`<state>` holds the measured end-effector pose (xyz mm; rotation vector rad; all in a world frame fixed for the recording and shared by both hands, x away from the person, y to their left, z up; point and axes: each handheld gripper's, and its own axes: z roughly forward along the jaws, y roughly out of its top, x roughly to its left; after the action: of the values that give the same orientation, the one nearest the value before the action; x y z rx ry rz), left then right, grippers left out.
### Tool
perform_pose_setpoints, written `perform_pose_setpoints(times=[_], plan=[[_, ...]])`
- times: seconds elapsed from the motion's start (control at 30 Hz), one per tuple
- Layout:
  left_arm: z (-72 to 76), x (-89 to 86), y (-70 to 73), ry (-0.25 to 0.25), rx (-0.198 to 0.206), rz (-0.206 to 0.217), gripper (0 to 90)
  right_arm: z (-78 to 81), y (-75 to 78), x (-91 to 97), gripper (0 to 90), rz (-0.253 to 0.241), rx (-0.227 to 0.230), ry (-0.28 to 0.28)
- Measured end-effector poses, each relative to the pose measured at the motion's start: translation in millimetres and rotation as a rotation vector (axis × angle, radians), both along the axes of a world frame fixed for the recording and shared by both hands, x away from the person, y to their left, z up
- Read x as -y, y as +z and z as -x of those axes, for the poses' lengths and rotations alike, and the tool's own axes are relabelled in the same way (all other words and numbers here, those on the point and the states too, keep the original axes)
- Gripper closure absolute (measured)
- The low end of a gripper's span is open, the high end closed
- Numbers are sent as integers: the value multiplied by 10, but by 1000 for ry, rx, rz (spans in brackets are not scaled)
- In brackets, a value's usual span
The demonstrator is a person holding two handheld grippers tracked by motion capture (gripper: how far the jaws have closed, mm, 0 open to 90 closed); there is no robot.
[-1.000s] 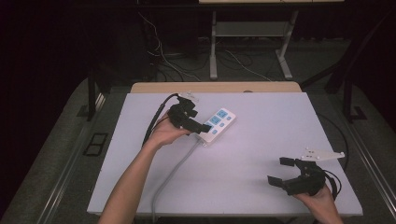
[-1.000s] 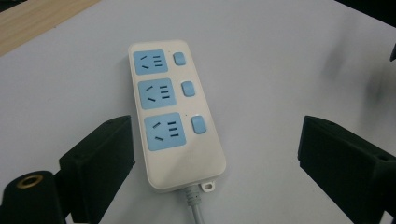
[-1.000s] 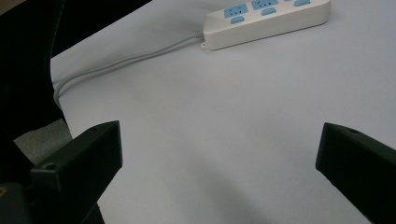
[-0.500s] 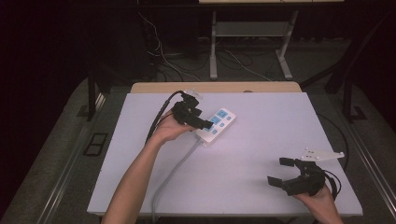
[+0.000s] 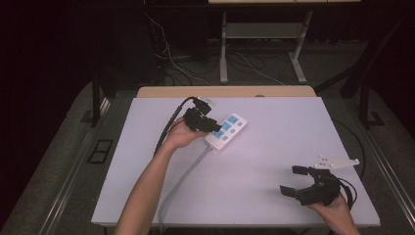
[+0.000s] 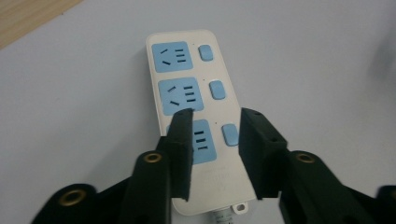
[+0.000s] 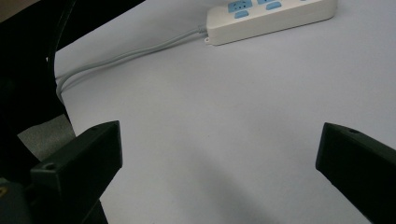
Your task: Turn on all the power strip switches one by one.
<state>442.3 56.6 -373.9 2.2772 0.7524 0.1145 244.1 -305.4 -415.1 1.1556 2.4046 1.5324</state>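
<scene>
A white bench (image 5: 293, 147) stands in a dark room, grey floor (image 5: 63, 161) around it, cables (image 5: 254, 63) beyond.

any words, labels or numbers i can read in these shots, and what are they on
No readable text anywhere.
Power strip: faint embossed marks on the white face below the nearest socket, too blurred to read.
Blue sockets and switches: slots alone, no lettering visible.
Left gripper and right gripper: no markings legible.
</scene>
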Motion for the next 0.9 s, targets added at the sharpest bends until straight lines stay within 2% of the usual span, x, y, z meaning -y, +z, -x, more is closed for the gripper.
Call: perform_pose_setpoints(times=[0.03, 0.23, 0.37, 0.67, 0.9], plan=[[-8, 4, -12, -1, -3, 0, 698, 0, 0, 0, 3, 0, 0, 0], [-31, 51, -75, -18, -6, 11, 837, -2, -1, 0, 3, 0, 0, 3], [-48, 77, -104, -13, -3, 19, 883, -1, -2, 0, 3, 0, 0, 6], [-81, 119, -216, 10, -26, 55, 889, -2, -2, -1, 3, 1, 0, 7], [-83, 156, -278, 2, -37, 52, 889, 0, -4, -8, 3, 5, -1, 11]])
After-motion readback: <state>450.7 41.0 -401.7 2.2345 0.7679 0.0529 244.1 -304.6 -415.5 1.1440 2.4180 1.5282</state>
